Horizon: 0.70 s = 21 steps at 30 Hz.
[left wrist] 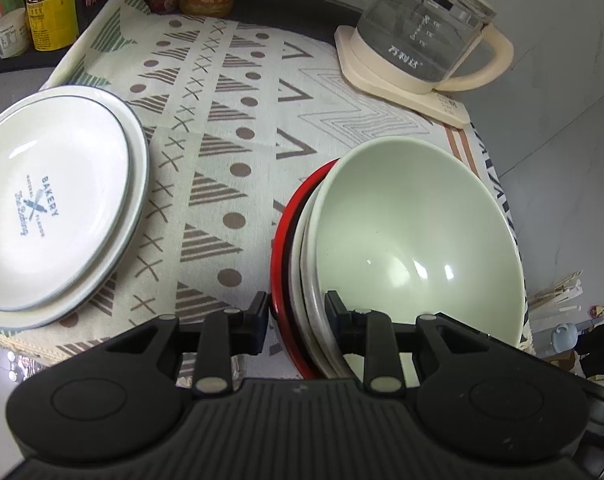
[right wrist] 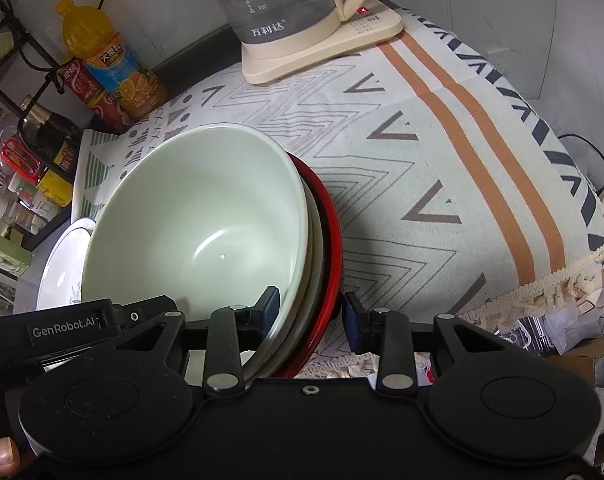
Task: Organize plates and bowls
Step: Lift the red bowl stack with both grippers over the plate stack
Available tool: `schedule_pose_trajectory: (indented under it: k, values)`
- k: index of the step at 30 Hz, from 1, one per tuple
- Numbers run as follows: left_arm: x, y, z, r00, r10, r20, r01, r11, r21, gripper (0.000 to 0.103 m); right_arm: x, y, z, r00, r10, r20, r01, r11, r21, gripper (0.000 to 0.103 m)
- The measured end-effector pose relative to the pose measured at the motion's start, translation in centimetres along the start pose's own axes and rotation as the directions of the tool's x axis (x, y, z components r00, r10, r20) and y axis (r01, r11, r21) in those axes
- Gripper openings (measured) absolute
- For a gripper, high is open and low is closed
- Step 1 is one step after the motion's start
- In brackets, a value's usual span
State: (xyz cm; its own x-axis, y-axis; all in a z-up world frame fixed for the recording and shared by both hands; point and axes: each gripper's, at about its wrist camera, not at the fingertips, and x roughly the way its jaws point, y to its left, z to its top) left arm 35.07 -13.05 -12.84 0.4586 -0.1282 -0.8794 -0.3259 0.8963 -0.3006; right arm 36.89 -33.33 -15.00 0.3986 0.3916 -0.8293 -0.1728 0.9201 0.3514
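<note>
Left wrist view shows the left gripper (left wrist: 297, 322) clamped across the near-left rims of a nested bowl stack (left wrist: 302, 264): one finger outside the red bowl (left wrist: 280, 240), the other inside the pale green bowl (left wrist: 417, 232), which sits on top. From the right wrist view, the right gripper (right wrist: 311, 314) straddles the opposite side of the same stack the same way, its pads seemingly pressed on the rims. The stack rests on the patterned tablecloth (left wrist: 238, 128), well to the right of two stacked white plates (left wrist: 62, 196) and nearer than the glass kettle (left wrist: 425, 28). Glazed ceramic is likely stiff, heavy, slippery and breakable, so gripping all the rims on two opposite sides looks sound; any lift should probably stay level, or the inner bowls might slide.
</note>
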Motion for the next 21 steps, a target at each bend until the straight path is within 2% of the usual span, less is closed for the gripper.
schedule_pose_trajectory:
  k: [9,21]
  values:
    - [-2.3,1.3,1.9,0.998,0.006,0.054,-0.006,1.000,-0.002,0.028,-0.9,2.4,1.2,0.999,0.025,0.034,-0.025,0.999,-0.025,0.034]
    - [-5.6,5.1,4.4,0.992,0.016,0.127,-0.012,1.000,-0.027,0.028,-1.2,7.5,2.7,0.994,0.075,0.077,-0.069,0.995,-0.076,0.034]
